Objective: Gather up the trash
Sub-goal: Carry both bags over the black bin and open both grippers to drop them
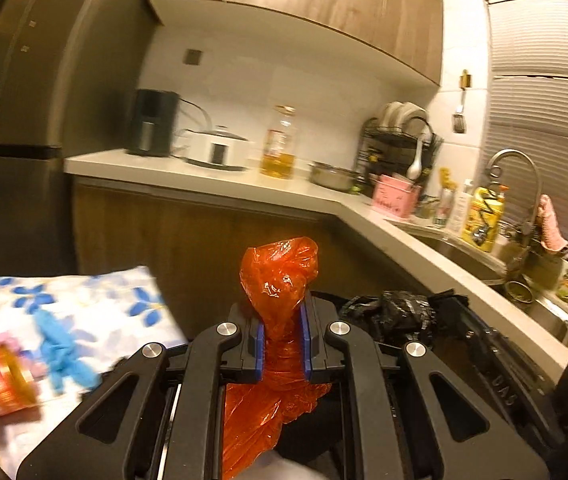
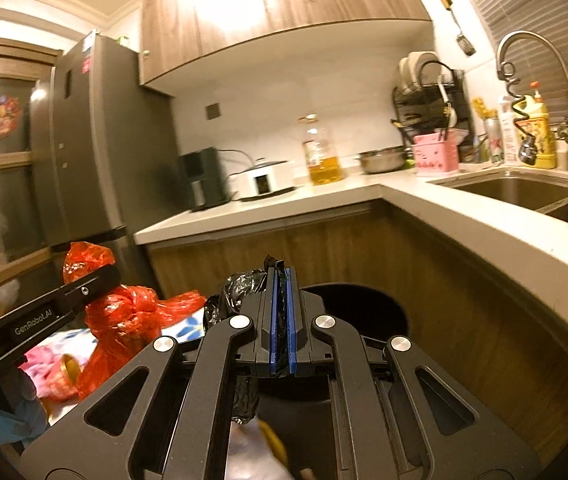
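The left gripper [image 1: 282, 334] pinches a bunched orange bag [image 1: 280, 272], jaws slightly apart. The right gripper [image 2: 283, 320] is clamped nearly closed on a black bag [image 2: 240, 292], above a dark bin [image 2: 364, 308].

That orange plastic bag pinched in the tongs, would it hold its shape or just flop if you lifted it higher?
The orange plastic bag is probably floppy: it bunches and crinkles above the left tongs and sags loosely below them. It looks thin and translucent, so likely light. Its glossy film may be slippery, though the tongs clamp a gathered wad.
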A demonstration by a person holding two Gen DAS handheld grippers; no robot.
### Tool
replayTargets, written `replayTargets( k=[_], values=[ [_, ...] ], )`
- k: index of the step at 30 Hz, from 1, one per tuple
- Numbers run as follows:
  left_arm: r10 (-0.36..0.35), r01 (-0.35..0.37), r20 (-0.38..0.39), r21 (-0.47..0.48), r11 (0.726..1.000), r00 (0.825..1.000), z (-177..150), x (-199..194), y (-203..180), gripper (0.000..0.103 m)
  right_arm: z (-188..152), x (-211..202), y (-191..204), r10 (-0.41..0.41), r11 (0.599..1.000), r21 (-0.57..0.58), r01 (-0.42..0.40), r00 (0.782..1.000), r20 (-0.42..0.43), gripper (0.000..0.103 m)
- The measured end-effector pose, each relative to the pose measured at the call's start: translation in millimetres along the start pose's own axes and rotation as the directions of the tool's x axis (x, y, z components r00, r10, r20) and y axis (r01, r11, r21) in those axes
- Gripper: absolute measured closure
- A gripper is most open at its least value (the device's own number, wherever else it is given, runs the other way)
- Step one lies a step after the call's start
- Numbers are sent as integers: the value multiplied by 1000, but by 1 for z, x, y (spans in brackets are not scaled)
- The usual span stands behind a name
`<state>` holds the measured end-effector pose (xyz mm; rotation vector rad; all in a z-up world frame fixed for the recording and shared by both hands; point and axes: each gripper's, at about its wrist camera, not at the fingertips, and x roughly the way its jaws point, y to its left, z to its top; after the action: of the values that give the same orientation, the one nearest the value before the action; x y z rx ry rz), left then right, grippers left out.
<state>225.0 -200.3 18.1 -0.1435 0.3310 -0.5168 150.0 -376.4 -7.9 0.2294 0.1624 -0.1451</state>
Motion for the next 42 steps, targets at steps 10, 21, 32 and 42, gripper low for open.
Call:
replayTargets(
  k=[10,21,32,42],
  values=[
    [-83,83,-73,-2,997,994,-3,64,-22,89,6,34,-31,-58,998,20,59,998,-17,99],
    [-69,73,-121,28,997,990,-10,94,-29,87,0,58,-38,-52,999,8,53,997,-64,98],
    [-46,47,-141,2,999,989,-15,99,-18,52,-4,68,-42,-59,998,5,60,994,-95,92],
    [-74,65,-138,-70,995,988,-15,94,-5,35,-4,65,-45,-60,998,16,62,994,-96,72]
  ],
)
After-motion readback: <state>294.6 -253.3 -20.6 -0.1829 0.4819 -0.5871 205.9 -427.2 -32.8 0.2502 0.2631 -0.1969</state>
